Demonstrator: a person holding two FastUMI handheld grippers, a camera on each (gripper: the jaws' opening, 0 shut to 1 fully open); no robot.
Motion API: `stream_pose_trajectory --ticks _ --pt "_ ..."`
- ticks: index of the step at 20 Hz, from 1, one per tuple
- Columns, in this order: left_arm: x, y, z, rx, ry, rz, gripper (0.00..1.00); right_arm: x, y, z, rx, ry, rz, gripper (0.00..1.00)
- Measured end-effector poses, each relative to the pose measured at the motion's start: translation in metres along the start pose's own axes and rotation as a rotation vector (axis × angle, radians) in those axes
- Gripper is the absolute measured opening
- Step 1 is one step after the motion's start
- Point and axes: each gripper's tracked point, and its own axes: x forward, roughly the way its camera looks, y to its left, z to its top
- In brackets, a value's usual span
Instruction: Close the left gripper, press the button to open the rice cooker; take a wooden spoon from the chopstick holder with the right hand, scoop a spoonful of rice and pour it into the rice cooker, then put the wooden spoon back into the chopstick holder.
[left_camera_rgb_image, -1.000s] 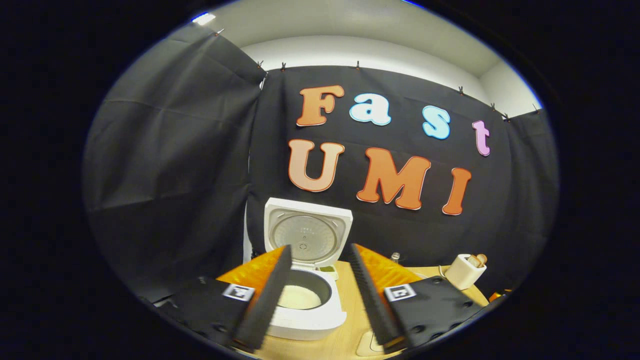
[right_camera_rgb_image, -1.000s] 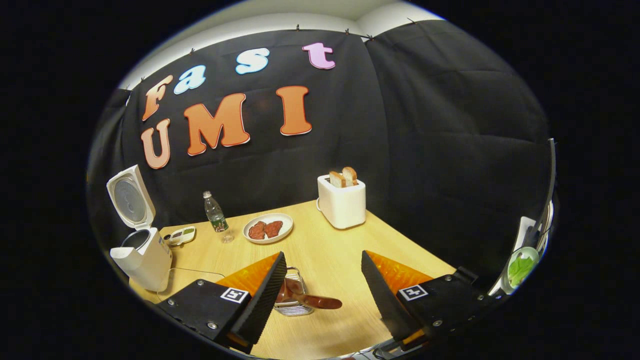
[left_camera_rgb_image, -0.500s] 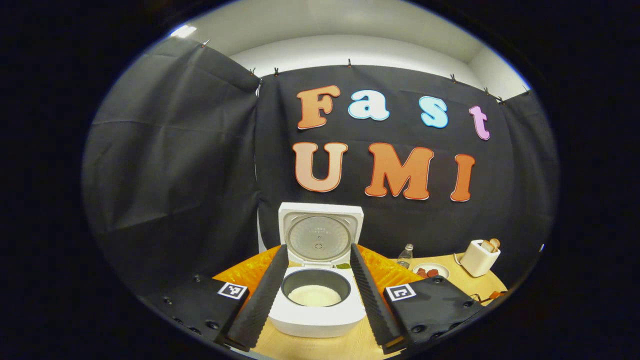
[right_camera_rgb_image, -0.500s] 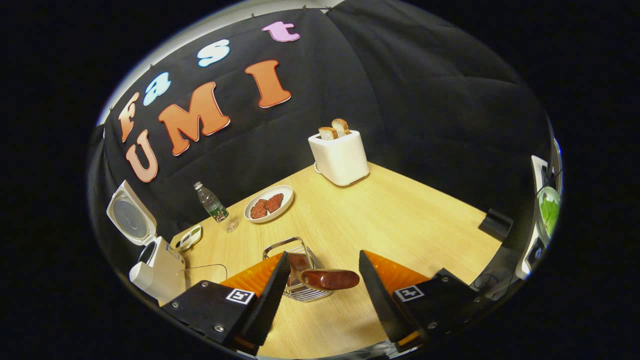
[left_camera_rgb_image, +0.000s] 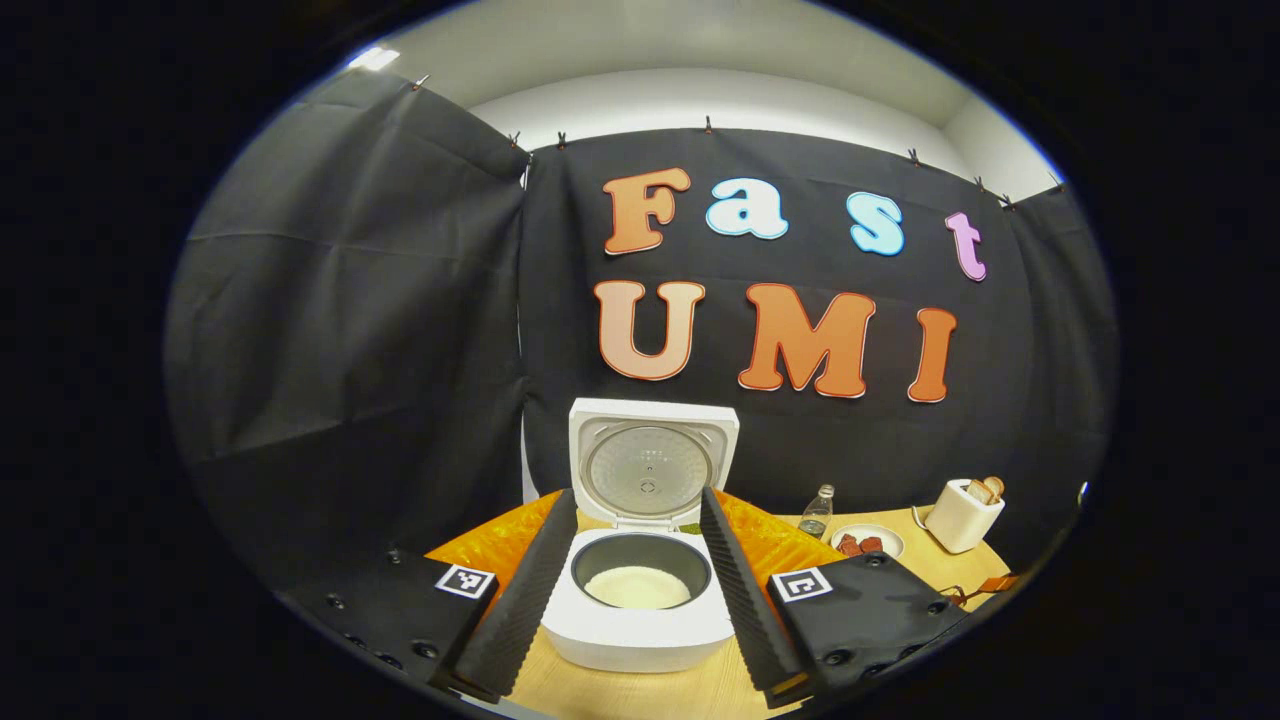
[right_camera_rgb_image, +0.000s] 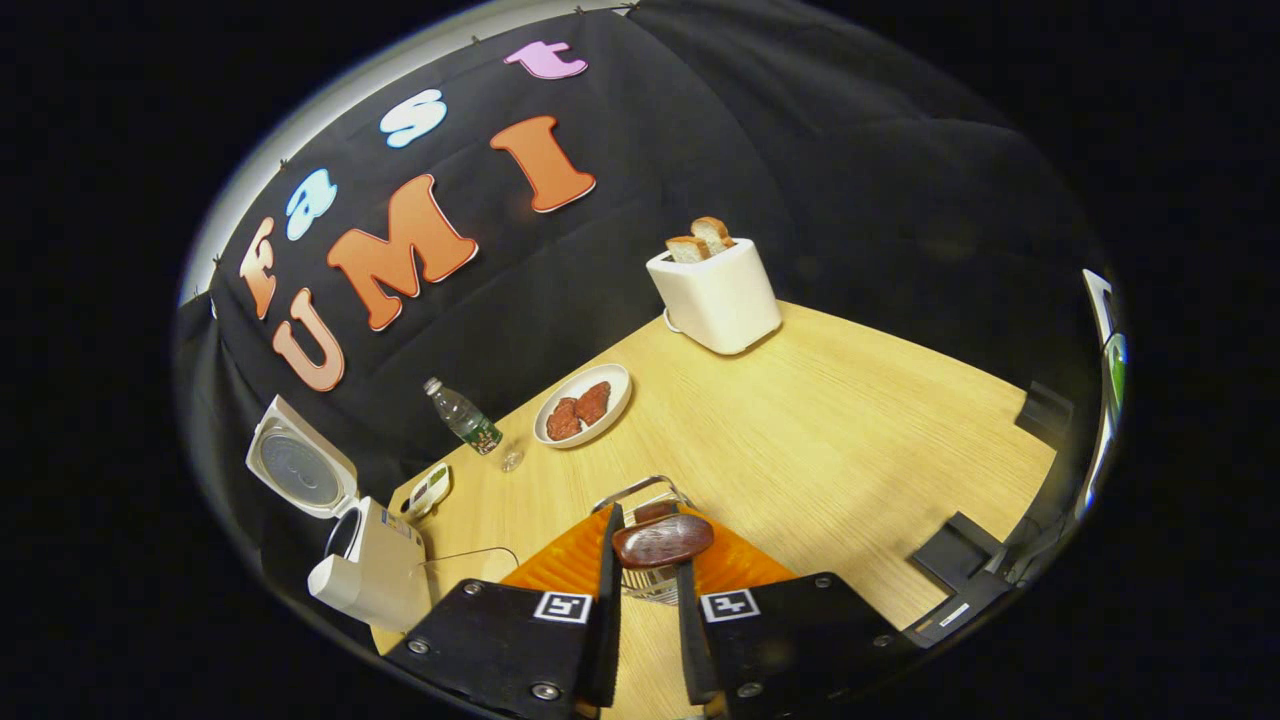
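Left gripper view: cooker (left_camera_rgb_image: 640, 590) on table (left_camera_rgb_image: 700, 690), lid up, rice (left_camera_rgb_image: 637, 587) in pot | left gripper (left_camera_rgb_image: 637, 520) jaws apart, flanking cooker, holding nothing | right gripper view: right gripper (right_camera_rgb_image: 646, 545) jaws nearly together around spoon (right_camera_rgb_image: 662, 540) end, contact unclear | spoon stands in holder (right_camera_rgb_image: 645, 560) | cooker (right_camera_rgb_image: 365, 570) far left.

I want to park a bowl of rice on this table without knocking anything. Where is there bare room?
The widest bare patch of the light wooden table lies between the white toaster and the wire chopstick holder. It is crowded along the wall: white plate of meat, clear plastic bottle, open white rice cooker.
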Motion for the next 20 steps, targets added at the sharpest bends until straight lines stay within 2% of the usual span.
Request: stream_pose_trajectory --ticks 1,3,6,9,14,16,20 --pt "0.001 0.002 0.0 -0.004 0.001 0.003 0.86 0.004 0.002 0.003 -0.041 -0.008 -0.008 0.23" --pt "0.0 0.008 0.001 -0.01 -0.002 0.006 0.86 0.006 0.01 0.007 -0.097 -0.006 -0.014 0.18" --pt "-0.001 0.015 0.005 -0.017 -0.012 0.007 0.86 0.002 0.024 0.012 -0.113 -0.002 -0.001 0.13" --pt "0.0 0.02 0.007 -0.019 -0.018 0.0 0.86 -0.01 0.025 0.022 -0.155 -0.013 -0.042 0.13" --pt "0.006 0.033 0.01 -0.043 -0.031 0.009 0.86 -0.041 0.04 0.051 -0.149 -0.052 -0.052 0.13" --pt "0.006 0.035 0.01 -0.053 -0.031 0.0 0.86 -0.056 0.053 0.065 -0.159 -0.091 -0.036 0.13" --pt "0.009 0.043 0.013 -0.054 -0.032 -0.01 0.86 -0.08 0.098 0.071 -0.19 -0.12 0.06 0.12"
